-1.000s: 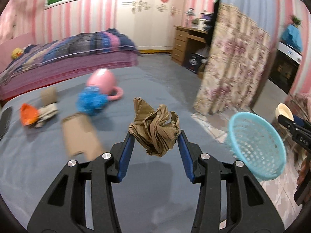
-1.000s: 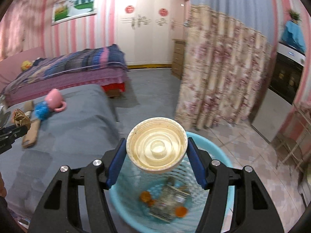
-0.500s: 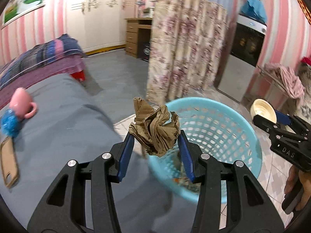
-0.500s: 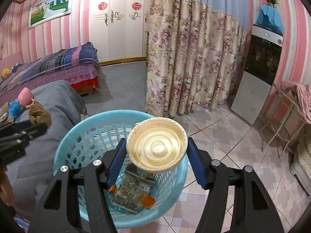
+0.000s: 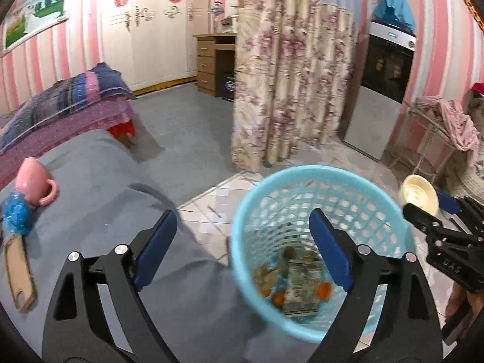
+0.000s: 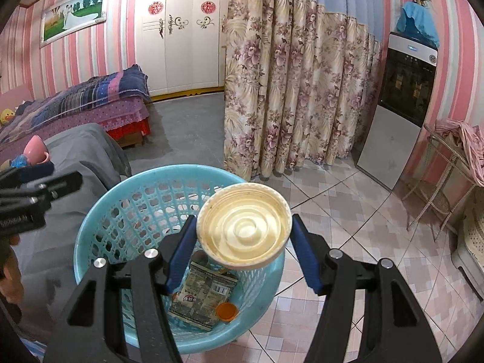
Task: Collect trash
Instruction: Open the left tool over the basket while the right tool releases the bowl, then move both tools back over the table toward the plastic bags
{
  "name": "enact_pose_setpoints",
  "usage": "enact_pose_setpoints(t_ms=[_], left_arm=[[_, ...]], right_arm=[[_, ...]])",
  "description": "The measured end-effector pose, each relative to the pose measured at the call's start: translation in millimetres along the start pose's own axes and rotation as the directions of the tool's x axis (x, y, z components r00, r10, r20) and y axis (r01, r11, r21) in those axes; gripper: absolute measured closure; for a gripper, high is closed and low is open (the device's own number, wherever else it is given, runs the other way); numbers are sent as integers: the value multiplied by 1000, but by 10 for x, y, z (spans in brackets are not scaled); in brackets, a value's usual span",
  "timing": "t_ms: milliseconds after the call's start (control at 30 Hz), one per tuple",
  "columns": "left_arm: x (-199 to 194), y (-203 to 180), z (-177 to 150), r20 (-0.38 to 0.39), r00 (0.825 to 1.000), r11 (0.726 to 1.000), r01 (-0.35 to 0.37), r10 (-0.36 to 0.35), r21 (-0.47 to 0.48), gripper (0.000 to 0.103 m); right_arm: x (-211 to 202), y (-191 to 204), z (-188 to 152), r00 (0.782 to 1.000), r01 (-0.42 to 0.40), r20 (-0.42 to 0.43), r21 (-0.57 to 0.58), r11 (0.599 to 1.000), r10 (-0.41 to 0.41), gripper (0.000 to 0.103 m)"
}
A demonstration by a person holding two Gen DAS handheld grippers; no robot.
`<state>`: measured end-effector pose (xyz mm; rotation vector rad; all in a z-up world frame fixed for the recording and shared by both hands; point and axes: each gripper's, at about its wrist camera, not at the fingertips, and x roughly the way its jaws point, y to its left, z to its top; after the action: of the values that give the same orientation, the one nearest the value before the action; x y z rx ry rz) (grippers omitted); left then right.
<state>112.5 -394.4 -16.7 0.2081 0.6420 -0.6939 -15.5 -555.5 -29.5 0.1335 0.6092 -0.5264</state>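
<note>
My left gripper [image 5: 242,214] hangs over the light-blue mesh basket [image 5: 302,171], its jaws opening, with nothing between them. A crumpled brown paper [image 5: 266,276] lies at the basket bottom beside a snack wrapper [image 5: 302,287] and orange caps [image 6: 227,311]. My right gripper [image 6: 243,220] is shut on a round cream plastic cup [image 6: 245,236], holding it above the basket [image 6: 90,230] near its right rim. In the left wrist view the cup [image 5: 419,195] and right gripper [image 5: 435,211] sit to the right of the basket.
A grey-covered surface [image 5: 106,211] left of the basket carries a pink mug [image 5: 33,181], a blue crumpled wad [image 5: 16,214] and a brown cardboard piece [image 5: 19,272]. A floral curtain [image 6: 287,90], a fridge [image 6: 399,106] and a wire rack [image 6: 447,166] stand behind on tiled floor.
My left gripper swung from the grey surface to over the basket, then opened, and the brown paper left its jaws. The right gripper carried the cup over the basket.
</note>
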Motion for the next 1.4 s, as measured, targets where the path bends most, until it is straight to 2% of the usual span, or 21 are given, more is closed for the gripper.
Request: enact_pose_setpoints(t_ms=[433, 467, 533, 667, 733, 1033, 1233, 1400], left_arm=[[-249, 666, -233, -4, 995, 991, -99, 99, -90, 12], [-279, 716, -254, -5, 994, 990, -105, 105, -98, 12], [-361, 826, -297, -5, 992, 986, -124, 124, -112, 12], [-529, 1031, -338, 11, 987, 978, -156, 159, -137, 9], [-610, 1167, -337, 16, 983, 972, -177, 182, -153, 8], [-840, 1744, -384, 14, 968, 948, -242, 250, -206, 6], [-935, 2223, -456, 0, 943, 915, -324, 334, -239, 6], [-993, 2663, -558, -30, 918, 881, -390, 397, -269, 6]], right_arm=[[208, 400, 7, 1000, -14, -5, -33, 999, 14, 41], [225, 427, 11, 1000, -20, -5, -35, 999, 20, 39], [236, 469, 11, 1000, -14, 3, -38, 999, 14, 24], [221, 531, 33, 1000, -3, 13, -32, 999, 4, 20], [197, 575, 51, 1000, 0, 21, -28, 1000, 1, 14], [182, 1057, 127, 1000, -19, 11, -79, 997, 20, 12], [187, 1533, 251, 996, -89, 12, -85, 992, 90, 12], [253, 2168, 327, 985, -167, 4, -154, 974, 170, 12]])
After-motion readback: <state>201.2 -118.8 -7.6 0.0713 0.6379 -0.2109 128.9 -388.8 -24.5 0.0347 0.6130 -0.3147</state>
